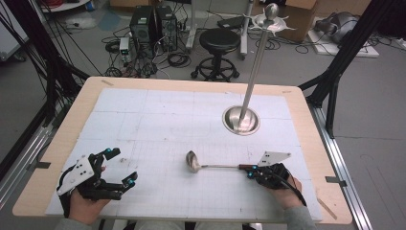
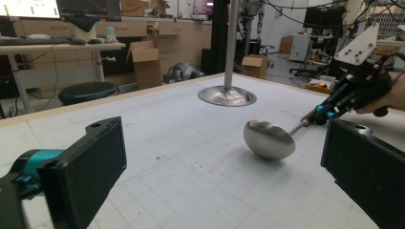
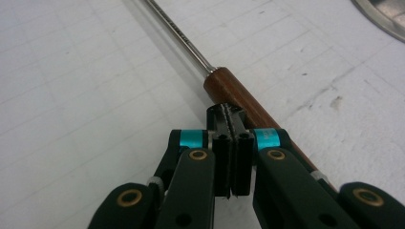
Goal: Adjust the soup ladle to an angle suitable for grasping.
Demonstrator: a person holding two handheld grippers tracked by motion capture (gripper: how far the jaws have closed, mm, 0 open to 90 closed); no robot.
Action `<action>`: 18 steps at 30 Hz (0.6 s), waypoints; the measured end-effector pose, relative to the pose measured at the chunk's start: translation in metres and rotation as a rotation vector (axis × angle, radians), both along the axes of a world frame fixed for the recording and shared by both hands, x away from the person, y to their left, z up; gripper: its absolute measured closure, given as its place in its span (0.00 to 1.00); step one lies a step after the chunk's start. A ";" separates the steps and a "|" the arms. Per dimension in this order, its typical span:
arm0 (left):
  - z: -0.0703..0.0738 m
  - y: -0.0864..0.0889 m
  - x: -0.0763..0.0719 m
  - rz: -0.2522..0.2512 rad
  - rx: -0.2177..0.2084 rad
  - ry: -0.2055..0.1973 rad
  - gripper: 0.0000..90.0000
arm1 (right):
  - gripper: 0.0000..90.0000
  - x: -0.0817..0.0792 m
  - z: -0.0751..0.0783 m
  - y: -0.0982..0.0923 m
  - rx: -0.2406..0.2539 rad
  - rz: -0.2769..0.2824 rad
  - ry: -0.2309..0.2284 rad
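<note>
A steel ladle (image 1: 193, 162) with a brown wooden handle (image 3: 237, 97) lies on the white gridded mat (image 1: 158, 120), bowl to the left. My right gripper (image 1: 251, 172) rests at the handle's end, its jaws pressed flat together on top of the wood with nothing between them (image 3: 229, 118). The left gripper view shows that gripper (image 2: 328, 112) against the handle, behind the ladle's bowl (image 2: 268, 139). My left gripper (image 1: 121, 166) stands open near the mat's front left corner, pointing towards the ladle, its jaws wide apart and empty (image 2: 224, 167).
A metal stand with a round base (image 1: 241, 120) and a tall pole topped by hooks (image 1: 270, 18) stands on the mat behind the ladle, right of centre. The wooden table edge (image 1: 316, 143) runs close on the right. A stool (image 1: 219, 40) stands beyond the table.
</note>
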State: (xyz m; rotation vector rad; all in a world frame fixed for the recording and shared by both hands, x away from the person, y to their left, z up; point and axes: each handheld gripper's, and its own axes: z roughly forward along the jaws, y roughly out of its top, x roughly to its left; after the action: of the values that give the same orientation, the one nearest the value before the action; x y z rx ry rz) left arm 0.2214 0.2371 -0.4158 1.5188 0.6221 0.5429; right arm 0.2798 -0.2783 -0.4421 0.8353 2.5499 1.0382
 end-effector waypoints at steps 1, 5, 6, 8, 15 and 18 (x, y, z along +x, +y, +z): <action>0.000 0.001 0.000 0.003 0.005 -0.004 0.02 | 1.00 0.003 0.000 -0.001 0.002 0.002 -0.002; 0.000 0.003 -0.002 0.010 0.002 -0.002 0.02 | 1.00 0.011 -0.001 -0.003 0.017 -0.005 -0.004; 0.000 0.003 -0.003 0.014 -0.003 0.001 0.02 | 1.00 0.013 -0.001 -0.003 0.019 -0.010 -0.001; 0.000 0.004 -0.003 0.015 0.002 0.001 0.02 | 1.00 0.016 -0.002 -0.004 0.023 -0.018 -0.002; 0.000 0.004 -0.004 0.019 -0.008 0.002 0.02 | 1.00 0.025 -0.002 -0.003 0.013 -0.042 -0.018; 0.001 0.005 -0.004 0.017 -0.006 -0.001 0.02 | 1.00 0.030 -0.002 0.000 0.007 -0.042 -0.032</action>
State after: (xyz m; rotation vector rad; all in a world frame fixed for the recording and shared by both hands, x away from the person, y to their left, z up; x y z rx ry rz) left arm 0.2171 0.2422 -0.4153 1.5087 0.6363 0.5545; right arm 0.3094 -0.2786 -0.4444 0.8633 2.4927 1.0405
